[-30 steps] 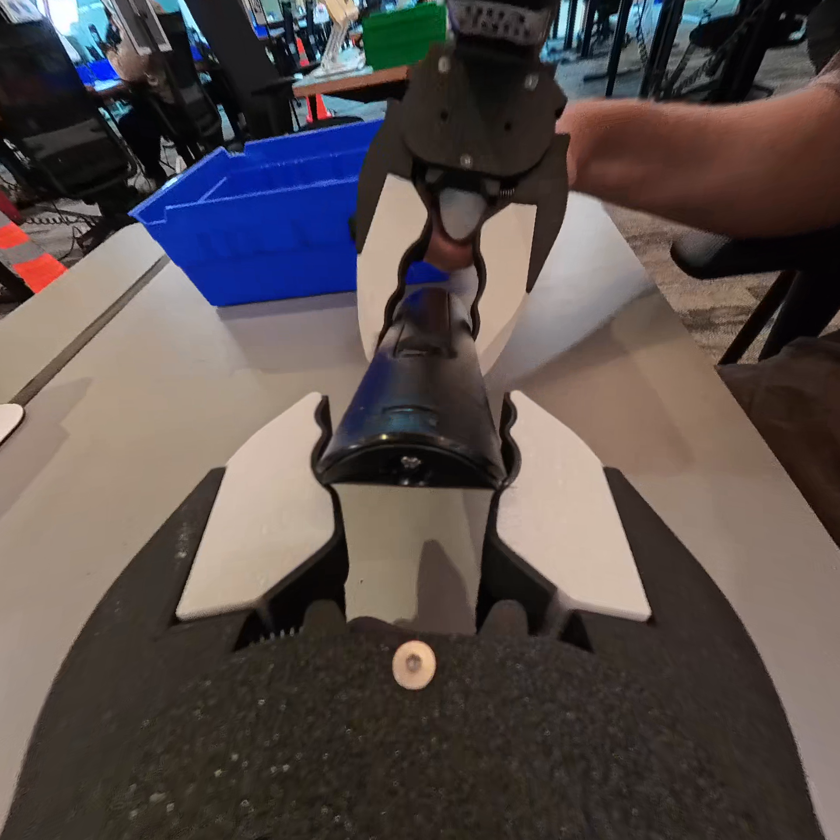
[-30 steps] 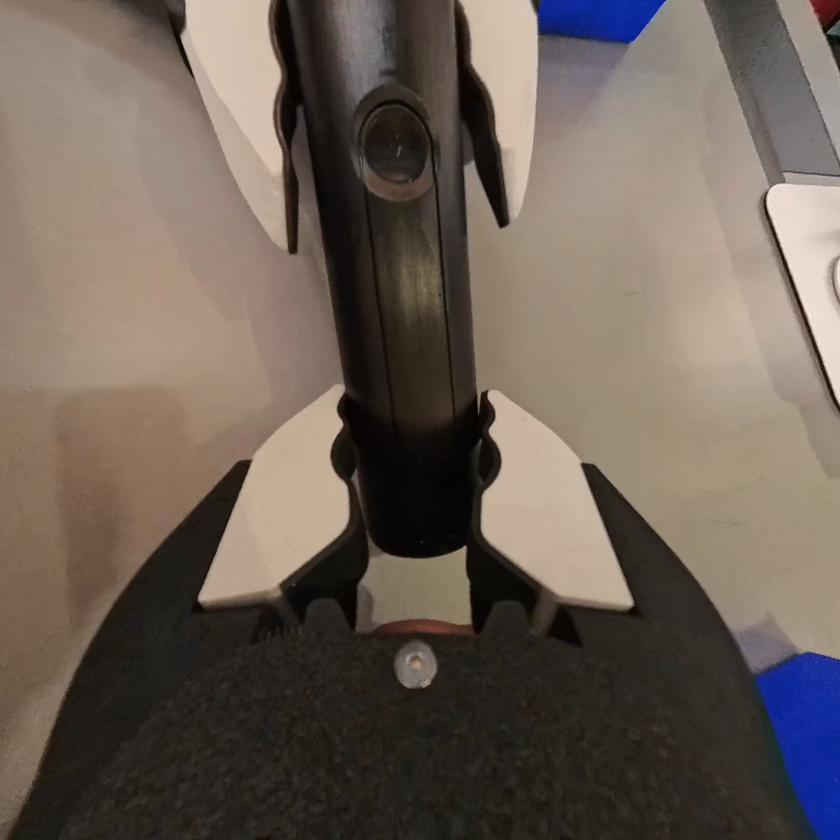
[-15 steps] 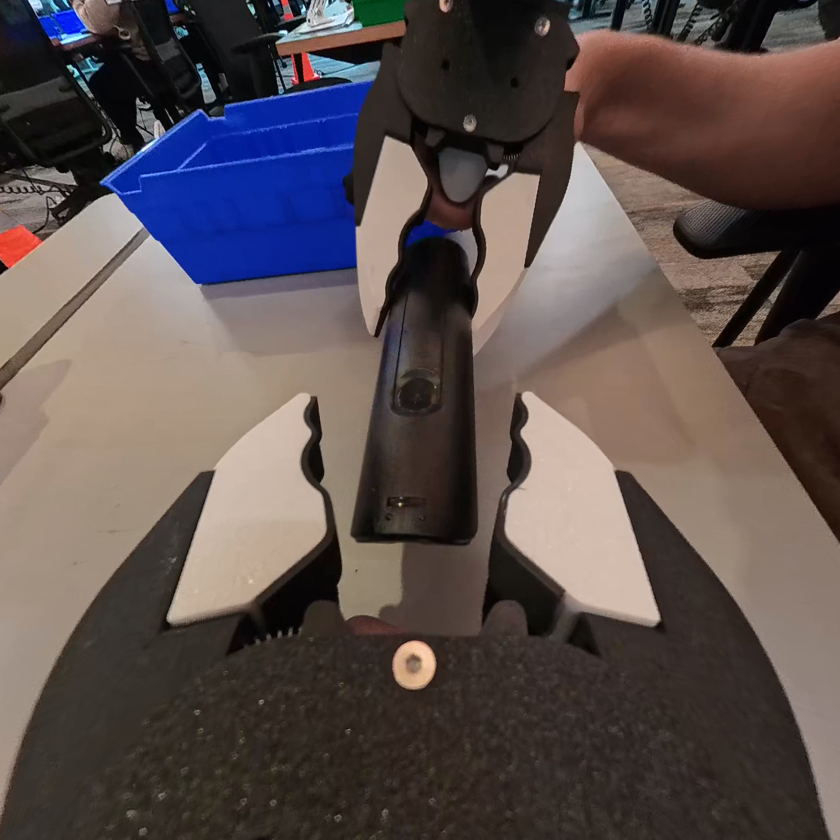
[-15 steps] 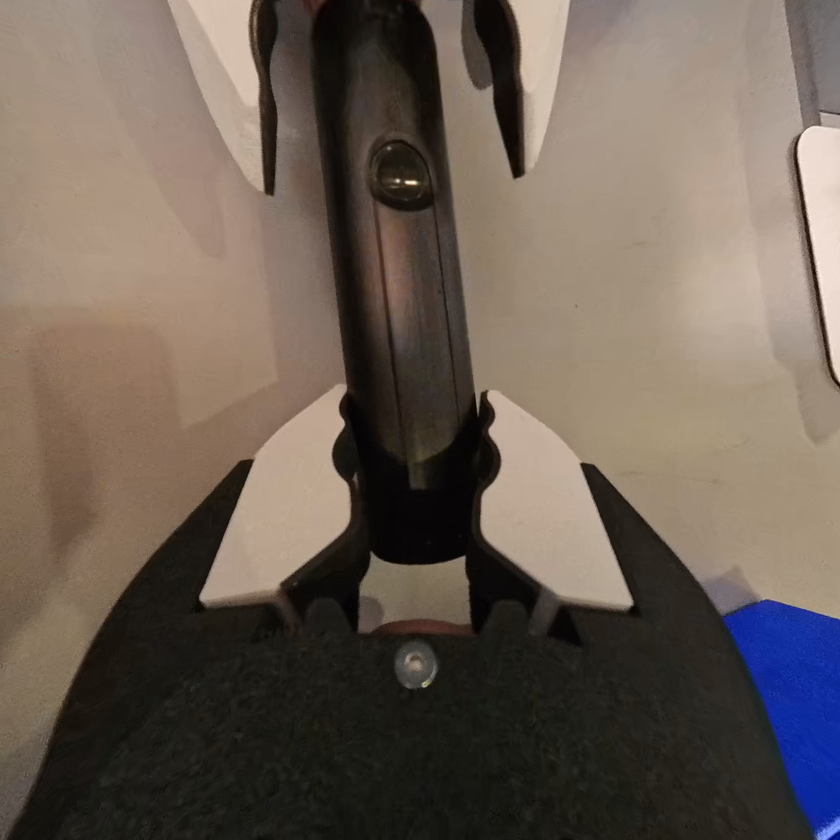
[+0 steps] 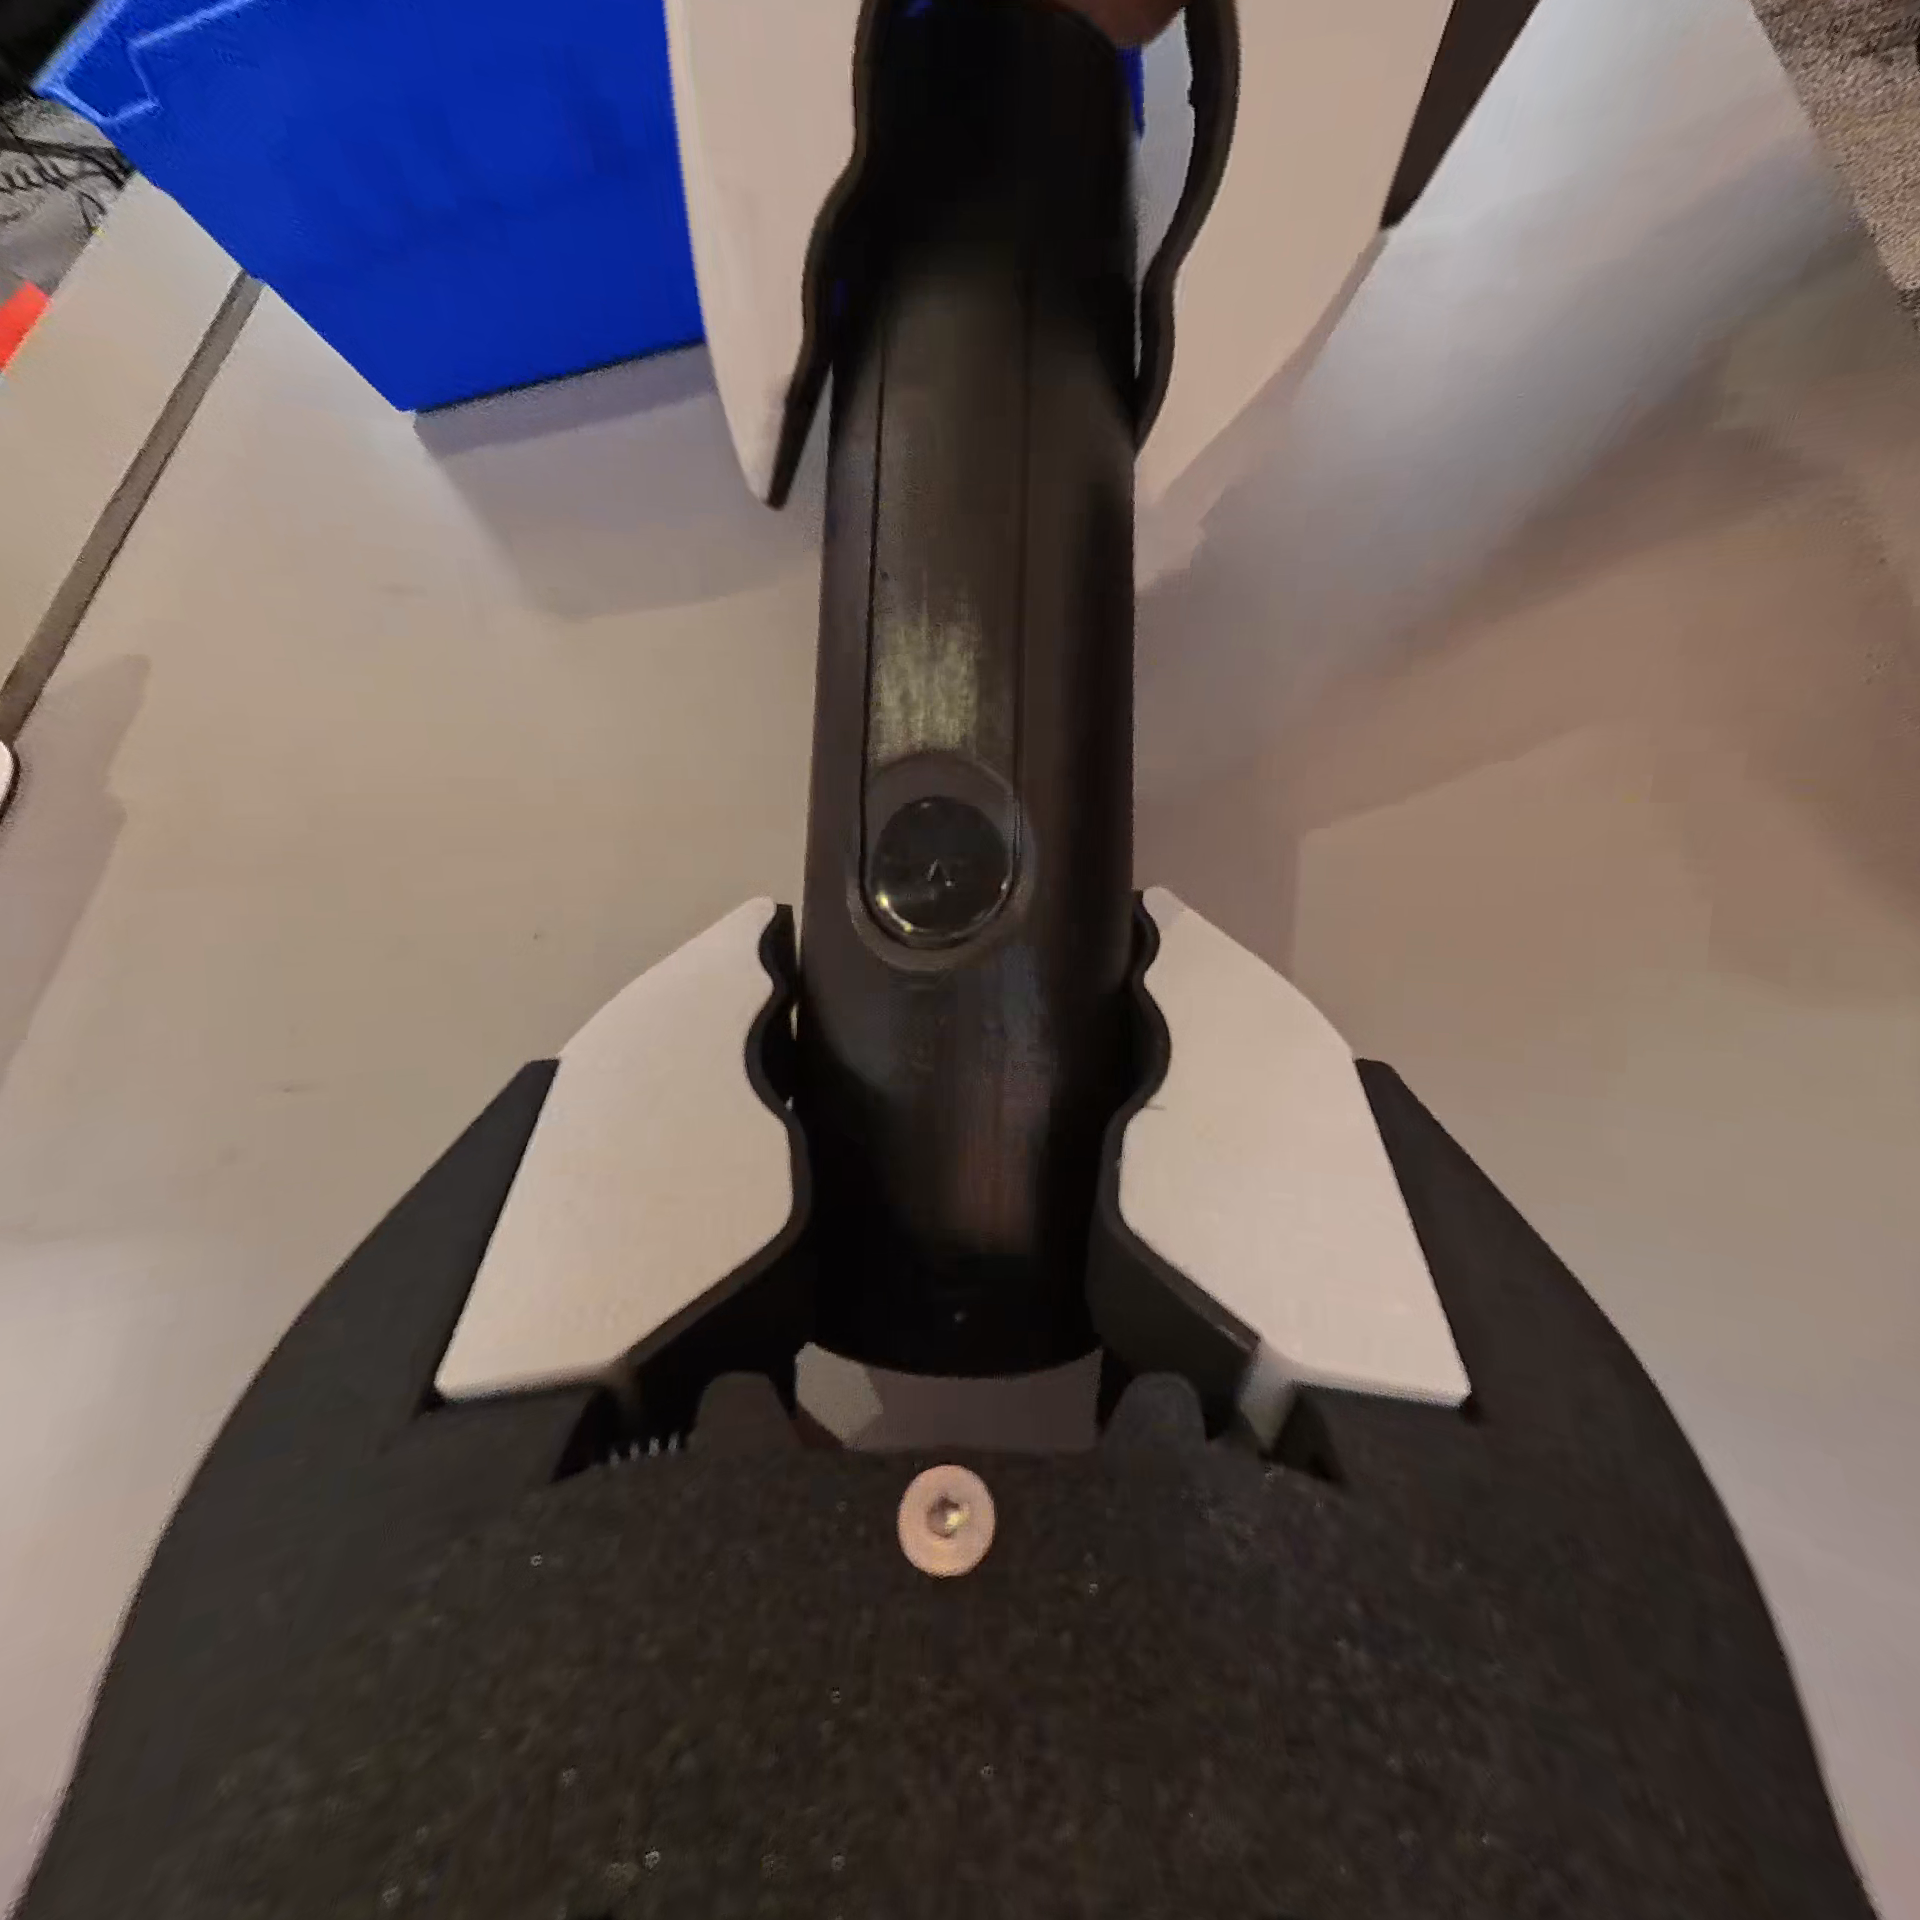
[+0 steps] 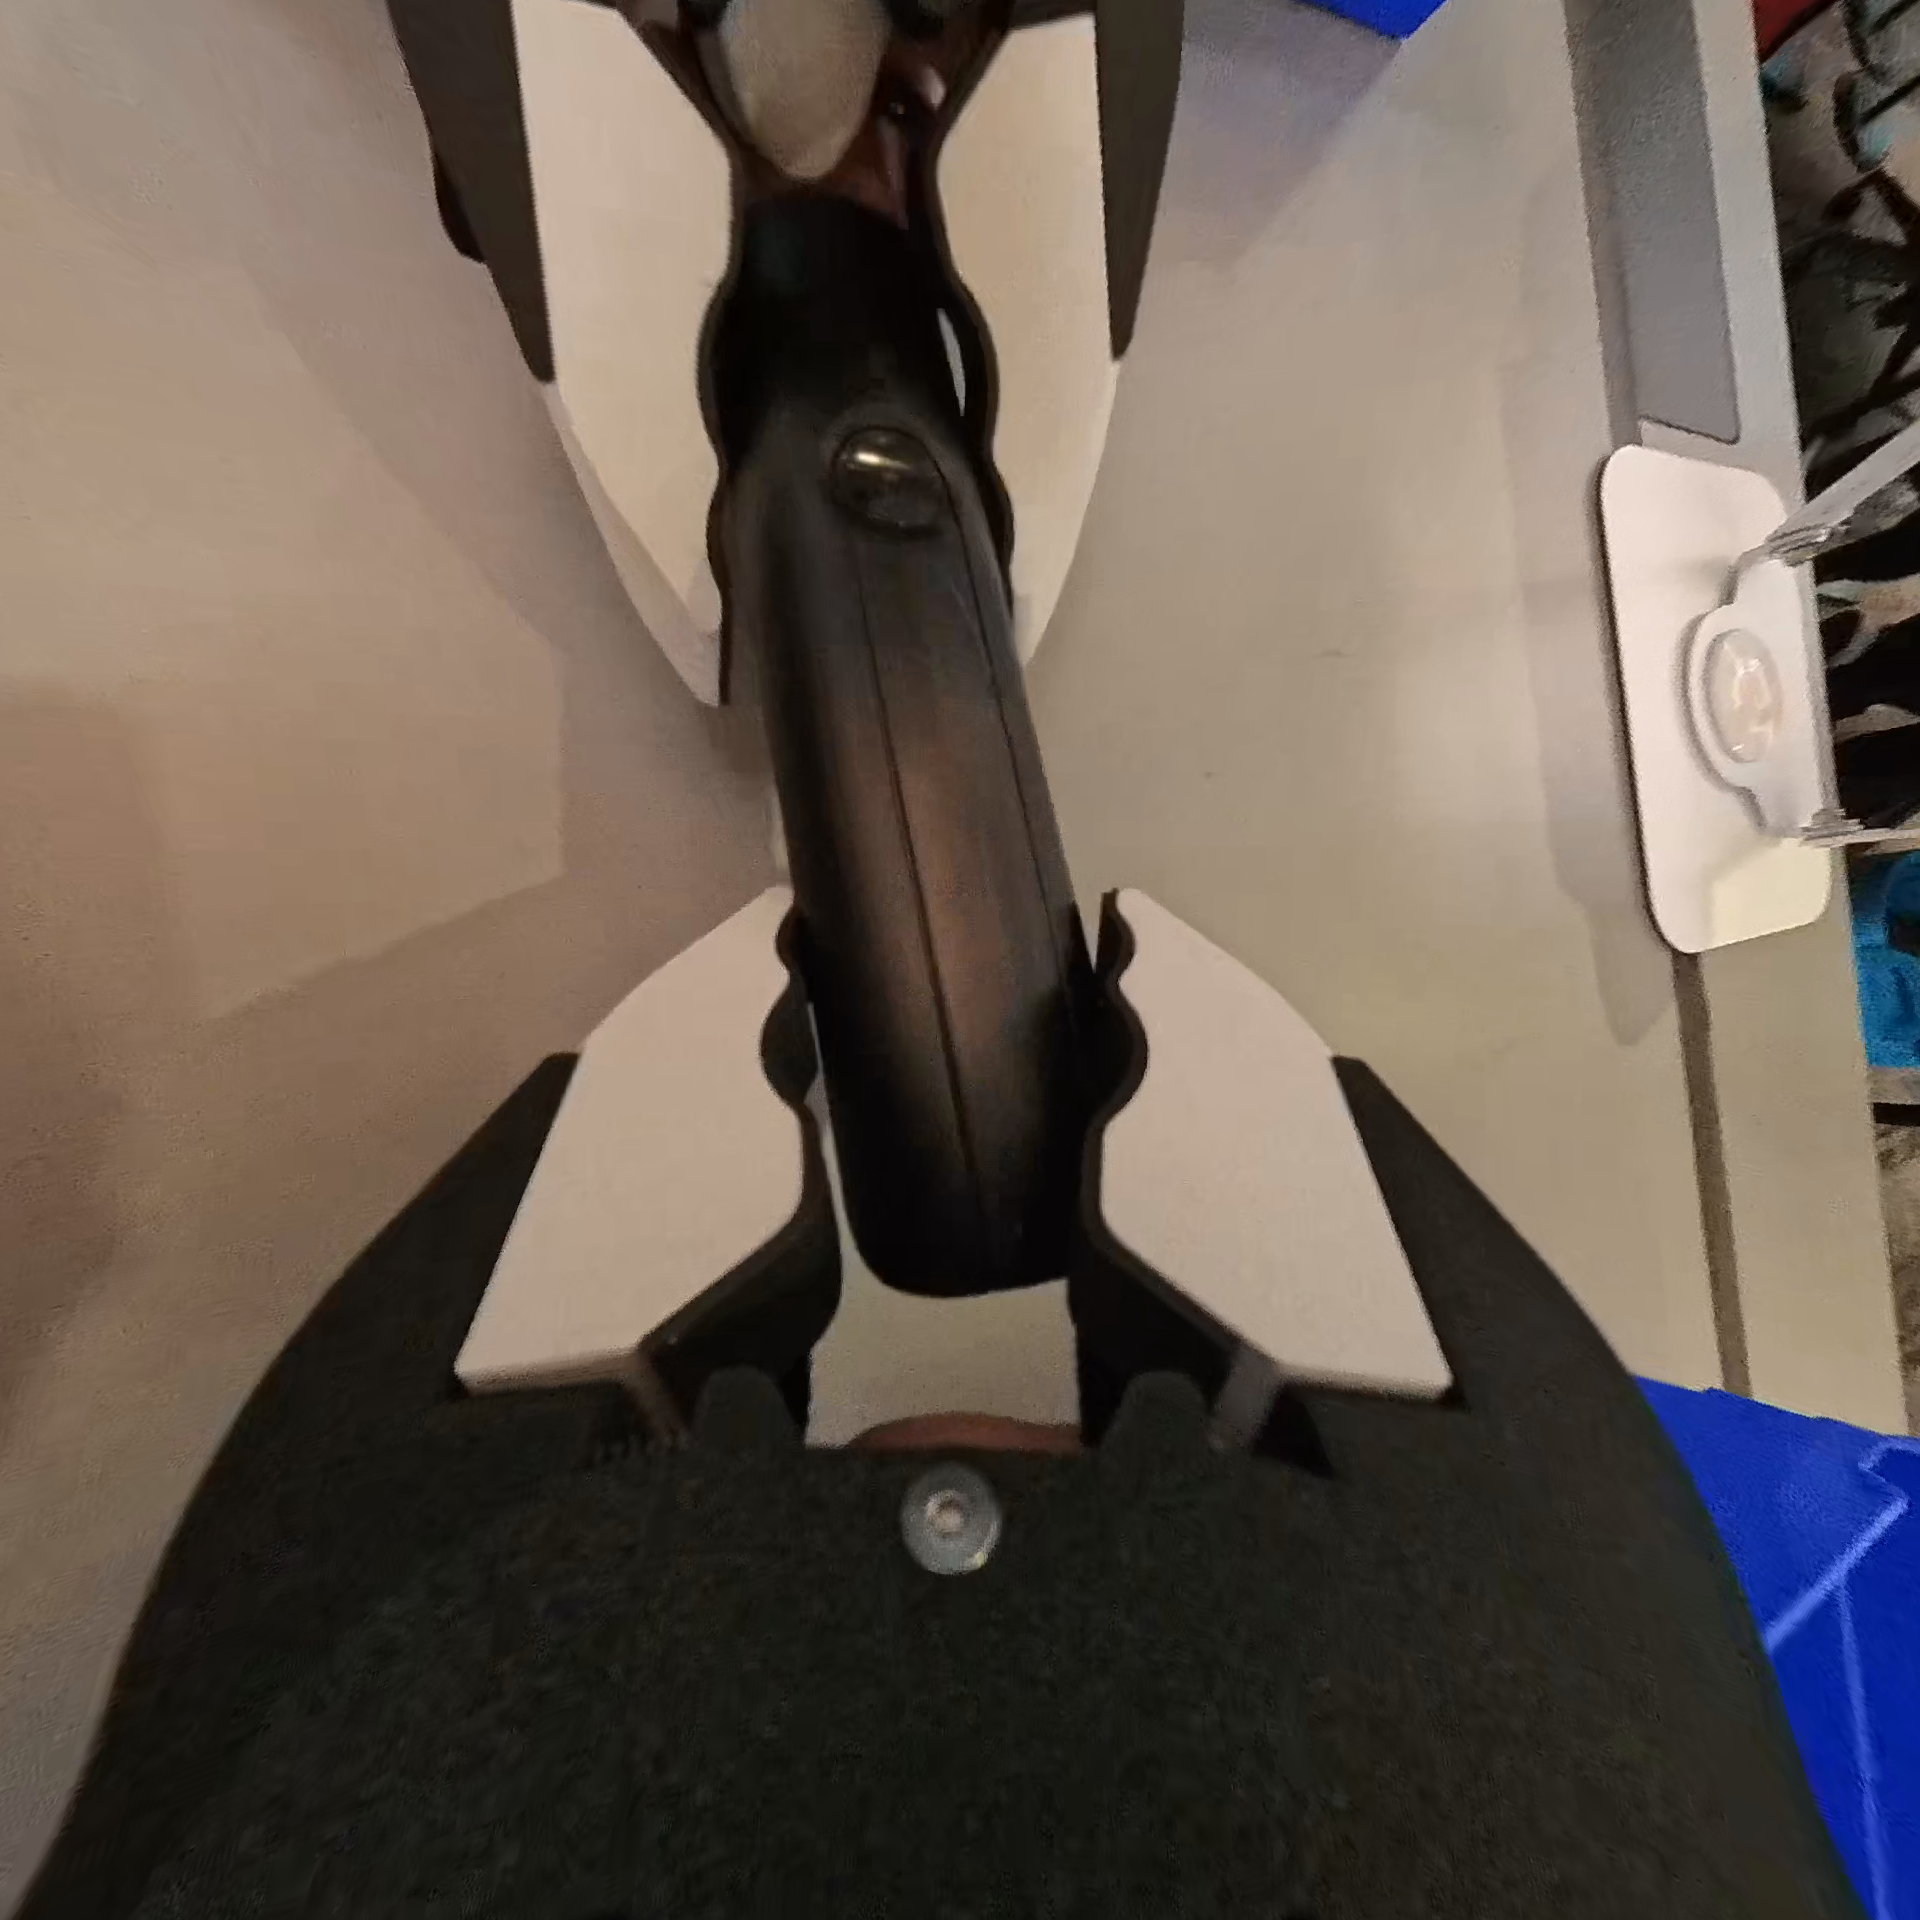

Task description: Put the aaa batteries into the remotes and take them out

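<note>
Above a pale grey surface (image 5: 416, 935), a black remote (image 5: 961, 727) hangs bridged between two grippers, back side up, with its round recessed latch showing. The left gripper (image 5: 961, 997) clamps the near end of the remote in its own view; half a second ago its fingers stood spread on either side of the remote without touching, so it has now closed on it. The right gripper (image 6: 945, 987) clenches the opposite end, as it did before, though the remote now sits at a slight slant between its fingers. A blue bin (image 5: 416, 187) stands at the far left, and a white mounting plate (image 6: 1714, 707) lies at the surface's edge. No batteries are visible. The step in hand appears to be steadying the remote with both grippers to open its battery cover; the next move likely calls for one gripper to hold firm while the other frees itself to work the cover.
</note>
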Motion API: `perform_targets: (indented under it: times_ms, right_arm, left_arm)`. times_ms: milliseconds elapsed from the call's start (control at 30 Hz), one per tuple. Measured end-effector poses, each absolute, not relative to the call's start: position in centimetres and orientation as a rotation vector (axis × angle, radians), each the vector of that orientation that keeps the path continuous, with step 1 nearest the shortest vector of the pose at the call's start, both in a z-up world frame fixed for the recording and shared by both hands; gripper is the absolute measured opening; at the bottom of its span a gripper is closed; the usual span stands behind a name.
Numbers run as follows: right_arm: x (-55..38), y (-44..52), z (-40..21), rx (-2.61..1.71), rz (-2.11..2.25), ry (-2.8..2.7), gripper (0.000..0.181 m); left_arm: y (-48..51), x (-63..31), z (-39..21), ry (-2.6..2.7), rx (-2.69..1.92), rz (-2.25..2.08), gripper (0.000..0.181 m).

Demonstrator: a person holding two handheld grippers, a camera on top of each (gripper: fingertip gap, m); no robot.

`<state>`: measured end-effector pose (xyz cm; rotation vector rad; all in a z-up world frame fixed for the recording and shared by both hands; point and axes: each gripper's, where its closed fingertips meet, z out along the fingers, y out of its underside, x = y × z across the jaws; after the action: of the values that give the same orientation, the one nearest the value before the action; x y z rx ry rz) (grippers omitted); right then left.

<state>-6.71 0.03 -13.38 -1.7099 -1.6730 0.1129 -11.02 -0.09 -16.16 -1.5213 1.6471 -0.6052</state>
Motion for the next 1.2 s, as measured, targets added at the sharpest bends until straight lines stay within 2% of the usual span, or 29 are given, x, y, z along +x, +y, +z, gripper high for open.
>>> perform_targets:
  times_ms: [167,400,500,567,633,833,1033,1100,1200]
  right_arm:
    - [-6.2,1.5,-12.0,-1.664,0.12,-1.527,0.057]
    - [-6.1,5.6,-9.3,-1.807,0.435,-0.896,0.11]
    - [-7.6,6.8,-9.9,-1.857,0.544,-0.579,0.117]
    - [-8.7,6.9,-9.9,-1.821,0.494,-0.549,0.117]
    - [-9.3,7.1,-10.0,-1.801,0.382,-0.562,0.127]
    - [-8.9,7.4,-9.5,-1.783,0.351,-0.503,0.125]
    - [-8.8,7.9,-10.2,-1.804,0.348,-0.455,0.133]
    - [-8.2,8.0,-9.9,-1.792,0.346,-0.431,0.124]
    - [-7.7,8.3,-9.9,-1.804,0.385,-0.384,0.125]
  left_arm:
    - [0.8,-10.7,-15.0,1.544,-1.535,-0.609,0.059]
    - [5.0,-12.1,-13.7,1.27,-1.593,-0.441,0.059]
    - [6.6,-13.1,-13.2,1.176,-1.601,-0.29,0.059]
    - [6.9,-13.4,-13.4,1.175,-1.598,-0.207,0.059]
    - [6.7,-13.3,-13.3,1.168,-1.588,-0.164,0.059]
    - [6.4,-13.0,-13.3,1.149,-1.571,-0.07,0.059]
    - [6.1,-12.5,-13.5,1.117,-1.594,-0.039,0.059]
    - [6.0,-12.2,-13.6,1.115,-1.602,-0.047,0.059]
    - [6.0,-12.2,-13.5,1.096,-1.624,-0.072,0.059]
